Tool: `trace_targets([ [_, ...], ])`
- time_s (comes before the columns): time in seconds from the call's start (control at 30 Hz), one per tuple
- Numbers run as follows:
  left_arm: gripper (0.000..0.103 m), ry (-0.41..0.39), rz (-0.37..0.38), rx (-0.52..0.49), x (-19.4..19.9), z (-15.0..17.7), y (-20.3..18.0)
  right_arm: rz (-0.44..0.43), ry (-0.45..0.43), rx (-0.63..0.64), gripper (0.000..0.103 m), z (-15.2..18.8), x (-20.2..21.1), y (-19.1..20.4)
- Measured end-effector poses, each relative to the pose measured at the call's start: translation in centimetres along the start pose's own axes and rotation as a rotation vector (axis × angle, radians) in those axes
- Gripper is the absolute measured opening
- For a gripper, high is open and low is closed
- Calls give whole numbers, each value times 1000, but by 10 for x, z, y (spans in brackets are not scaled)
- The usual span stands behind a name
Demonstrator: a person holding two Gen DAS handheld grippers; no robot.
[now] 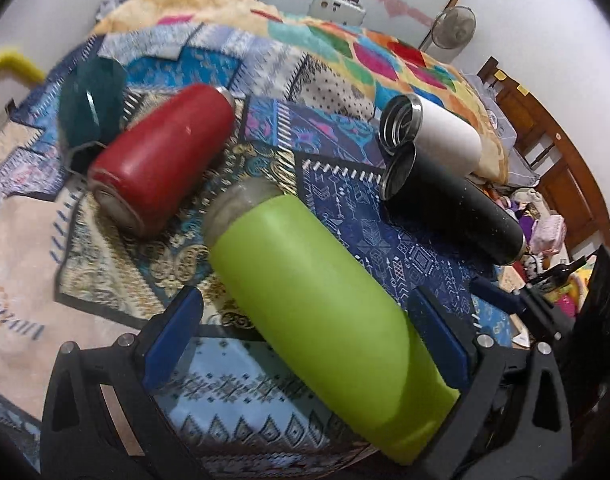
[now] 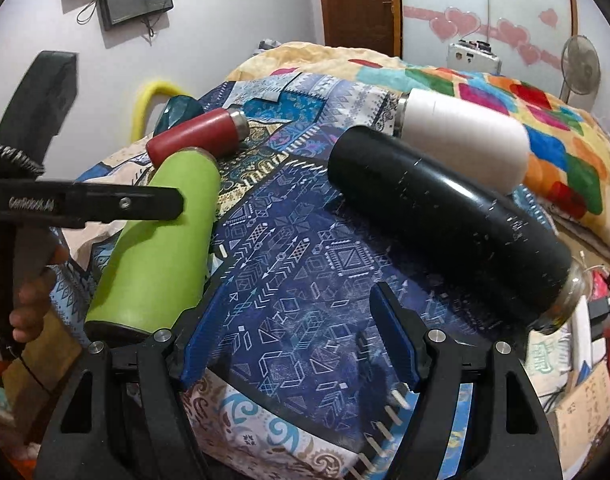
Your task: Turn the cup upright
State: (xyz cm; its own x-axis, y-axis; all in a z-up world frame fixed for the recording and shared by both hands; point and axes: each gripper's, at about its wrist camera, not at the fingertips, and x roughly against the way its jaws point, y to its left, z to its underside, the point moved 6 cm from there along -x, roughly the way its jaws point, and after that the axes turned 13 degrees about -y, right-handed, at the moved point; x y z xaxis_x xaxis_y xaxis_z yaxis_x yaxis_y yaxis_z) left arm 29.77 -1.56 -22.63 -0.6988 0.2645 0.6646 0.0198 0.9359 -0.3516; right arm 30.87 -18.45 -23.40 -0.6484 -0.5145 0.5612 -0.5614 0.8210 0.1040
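Note:
A lime green cup (image 1: 325,292) lies on its side on the patterned cloth (image 1: 385,216), its body between the open fingers of my left gripper (image 1: 309,336); a gap shows on the left side. It also shows in the right wrist view (image 2: 165,240) with the left gripper's finger (image 2: 153,204) across it. A red cup (image 1: 165,156), a black cup (image 1: 453,208) and a white cup (image 1: 437,132) also lie on their sides. My right gripper (image 2: 301,336) is open and empty over the blue cloth (image 2: 305,264), between the green cup and the black cup (image 2: 457,220).
A dark teal glass object (image 1: 93,104) lies behind the red cup. A yellow handle (image 1: 9,64) shows at far left. A colourful blanket (image 1: 385,52) covers the back. A fan (image 1: 453,28) stands behind. Clutter lies beyond the right edge.

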Motion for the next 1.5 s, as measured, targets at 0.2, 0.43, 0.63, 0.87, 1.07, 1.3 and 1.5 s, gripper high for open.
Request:
trace_targets([
  [0.2,103,44,-49,-65,-16,2,-5,-41,-20,-20,70,2,1,6],
  [0.43,91,83,-59,-99,-36,-1,-3,-70,-7,15,70,14,-2,22],
  [0.63,87,128,-54,-198,-44,-2,-17,-31,-31,-22,70,16,12,5],
  [0.87,73,194,-70,-282,-56,-9,-28,2,-66,-85,70,14,26,-13],
  [1.07,66,170,-77,-369,-49,-15,-45,14,-88,-113,70,10,28,-18],
  [1.3,63,24,-61,-408,-12,-35,-63,10,-138,-132,70,-6,37,-17],
  [1.5,63,-110,-57,-436,29,-47,-73,19,-194,-122,70,-23,49,-13],
])
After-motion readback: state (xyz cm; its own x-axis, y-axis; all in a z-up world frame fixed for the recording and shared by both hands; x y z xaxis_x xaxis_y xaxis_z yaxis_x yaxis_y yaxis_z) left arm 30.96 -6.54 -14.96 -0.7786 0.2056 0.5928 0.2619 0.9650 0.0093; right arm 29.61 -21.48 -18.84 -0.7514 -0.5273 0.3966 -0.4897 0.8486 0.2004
